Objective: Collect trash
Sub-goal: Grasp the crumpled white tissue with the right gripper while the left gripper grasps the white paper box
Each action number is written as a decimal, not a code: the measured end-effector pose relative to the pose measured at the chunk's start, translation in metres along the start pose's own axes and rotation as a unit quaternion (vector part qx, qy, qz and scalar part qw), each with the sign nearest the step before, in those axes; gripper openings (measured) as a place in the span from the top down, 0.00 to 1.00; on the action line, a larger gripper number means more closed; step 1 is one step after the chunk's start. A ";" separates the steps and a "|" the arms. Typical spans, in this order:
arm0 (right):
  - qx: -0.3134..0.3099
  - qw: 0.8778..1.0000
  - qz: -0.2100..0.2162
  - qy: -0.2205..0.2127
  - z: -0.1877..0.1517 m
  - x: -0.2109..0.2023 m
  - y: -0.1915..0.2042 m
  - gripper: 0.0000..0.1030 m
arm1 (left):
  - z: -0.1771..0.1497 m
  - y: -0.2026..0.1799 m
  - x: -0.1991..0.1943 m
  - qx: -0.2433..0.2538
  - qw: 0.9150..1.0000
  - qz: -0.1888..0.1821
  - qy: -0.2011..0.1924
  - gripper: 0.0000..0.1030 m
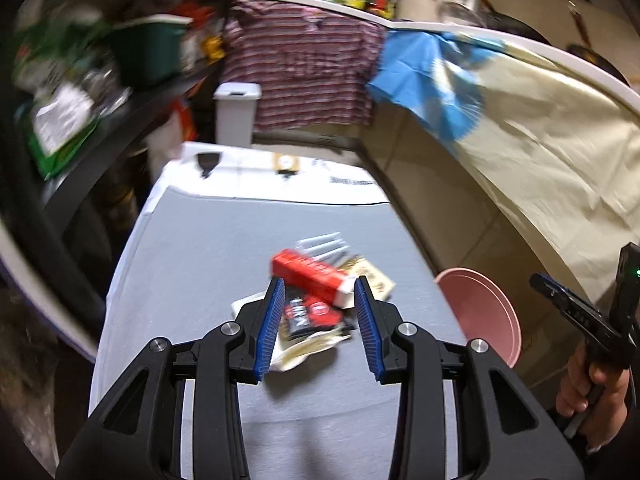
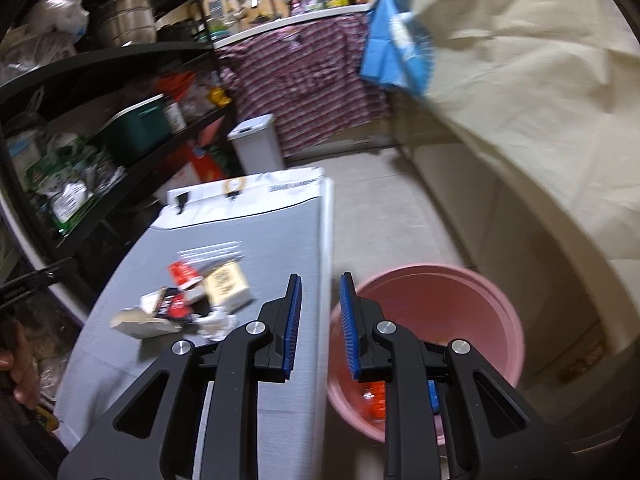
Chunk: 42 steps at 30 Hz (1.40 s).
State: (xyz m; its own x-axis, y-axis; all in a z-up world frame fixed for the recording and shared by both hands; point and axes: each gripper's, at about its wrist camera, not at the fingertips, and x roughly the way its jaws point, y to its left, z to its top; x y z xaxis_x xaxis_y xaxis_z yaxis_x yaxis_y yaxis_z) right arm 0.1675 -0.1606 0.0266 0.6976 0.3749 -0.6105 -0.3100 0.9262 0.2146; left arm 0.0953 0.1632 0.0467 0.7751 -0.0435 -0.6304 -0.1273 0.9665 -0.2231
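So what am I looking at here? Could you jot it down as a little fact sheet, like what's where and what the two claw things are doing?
setting: cluttered storage room with shelves
surface: grey table top
trash left: pile on the table, including a red box, a black and red wrapper and a clear plastic bag
bin: pink bucket on the floor beside the table, some trash already inside
left gripper: open, empty, aimed at the pile
right gripper: open, empty, over the bucket's near rim

left gripper (image 1: 320, 320) – jaws wide apart, nothing between, lower centre | right gripper (image 2: 319, 326) – jaws parted, empty, lower centre
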 end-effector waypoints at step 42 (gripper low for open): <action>-0.081 0.985 0.060 0.138 -0.044 0.145 0.106 0.95 | -0.033 0.010 0.059 0.026 0.995 -0.016 0.097 0.96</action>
State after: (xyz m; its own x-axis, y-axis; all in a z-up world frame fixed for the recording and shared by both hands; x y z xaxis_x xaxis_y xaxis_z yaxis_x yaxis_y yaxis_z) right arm 0.2076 -0.0095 -0.0726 0.4549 0.4355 -0.7768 -0.4944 0.8490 0.1865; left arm 0.1196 0.1616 -0.0171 0.6440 -0.1167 -0.7560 -0.0690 0.9754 -0.2093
